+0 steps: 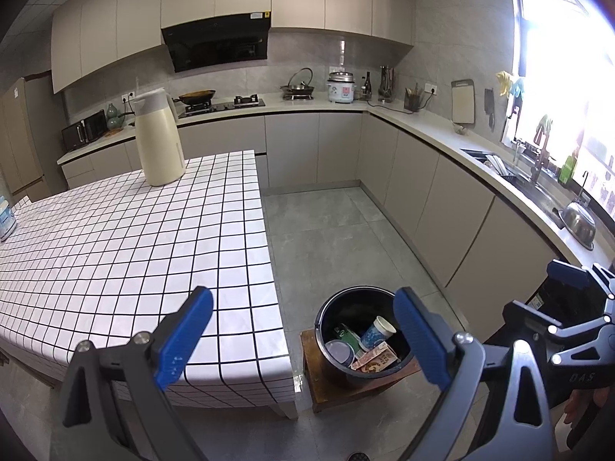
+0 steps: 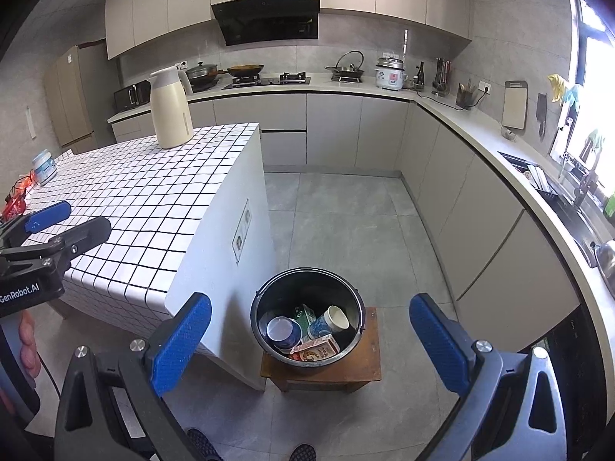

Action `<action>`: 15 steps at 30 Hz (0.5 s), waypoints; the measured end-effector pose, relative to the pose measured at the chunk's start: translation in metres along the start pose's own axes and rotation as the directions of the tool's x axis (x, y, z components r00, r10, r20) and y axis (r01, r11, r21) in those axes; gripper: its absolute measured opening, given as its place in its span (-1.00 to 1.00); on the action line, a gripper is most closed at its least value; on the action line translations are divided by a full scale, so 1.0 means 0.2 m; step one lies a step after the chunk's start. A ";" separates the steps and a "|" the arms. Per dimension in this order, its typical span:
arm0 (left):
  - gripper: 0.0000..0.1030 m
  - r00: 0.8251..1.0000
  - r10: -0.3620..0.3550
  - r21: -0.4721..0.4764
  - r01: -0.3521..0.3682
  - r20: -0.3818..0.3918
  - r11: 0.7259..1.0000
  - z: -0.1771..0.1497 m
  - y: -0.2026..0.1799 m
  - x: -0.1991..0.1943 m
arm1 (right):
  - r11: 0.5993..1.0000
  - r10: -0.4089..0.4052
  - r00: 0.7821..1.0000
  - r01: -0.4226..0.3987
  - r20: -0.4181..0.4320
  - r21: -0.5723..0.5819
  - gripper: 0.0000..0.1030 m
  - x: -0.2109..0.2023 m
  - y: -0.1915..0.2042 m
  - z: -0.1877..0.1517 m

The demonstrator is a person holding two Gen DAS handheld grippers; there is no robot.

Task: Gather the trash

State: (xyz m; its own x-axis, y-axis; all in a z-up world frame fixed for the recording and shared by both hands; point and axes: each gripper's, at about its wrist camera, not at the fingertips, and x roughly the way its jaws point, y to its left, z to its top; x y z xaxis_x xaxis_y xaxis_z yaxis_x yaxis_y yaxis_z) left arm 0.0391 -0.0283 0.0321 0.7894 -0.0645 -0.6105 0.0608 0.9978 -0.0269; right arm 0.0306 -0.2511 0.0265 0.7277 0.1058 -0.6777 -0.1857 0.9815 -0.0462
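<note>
Left claw [image 1: 303,338]: jaws spread wide, blue pads [image 1: 184,336] facing each other, nothing between them, pointing forward and down. Right claw [image 2: 309,342]: same, jaws wide apart, empty, angled down. Each claw shows at the edge of the other's view, so they're side by side, apart, not touching. Both level, no tilt visible.

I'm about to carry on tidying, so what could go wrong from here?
The black bin sits on a small wooden stool beside the tiled table; a bump could tip it. A white jar and red wrapper remain at the table's far edge, a long reach past the cream jug.
</note>
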 end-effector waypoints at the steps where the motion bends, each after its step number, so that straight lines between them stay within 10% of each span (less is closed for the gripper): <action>1: 0.86 1.000 -0.001 0.000 0.001 -0.001 1.000 0.00 0.00 0.00 | 1.000 -0.001 1.000 0.001 0.001 -0.001 1.00 0.00 0.00 0.00; 15: 0.86 1.000 -0.014 0.007 0.014 0.002 1.000 0.00 -0.01 -0.01 | 1.000 -0.007 1.000 0.007 0.002 0.008 1.00 0.00 -0.01 -0.02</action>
State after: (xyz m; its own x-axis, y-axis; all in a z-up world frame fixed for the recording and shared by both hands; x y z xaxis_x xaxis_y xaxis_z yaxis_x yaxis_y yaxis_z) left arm 0.0376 -0.0298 0.0340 0.7897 -0.0782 -0.6085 0.0761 0.9967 -0.0293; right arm 0.0287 -0.2542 0.0246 0.7301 0.0991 -0.6761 -0.1755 0.9834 -0.0454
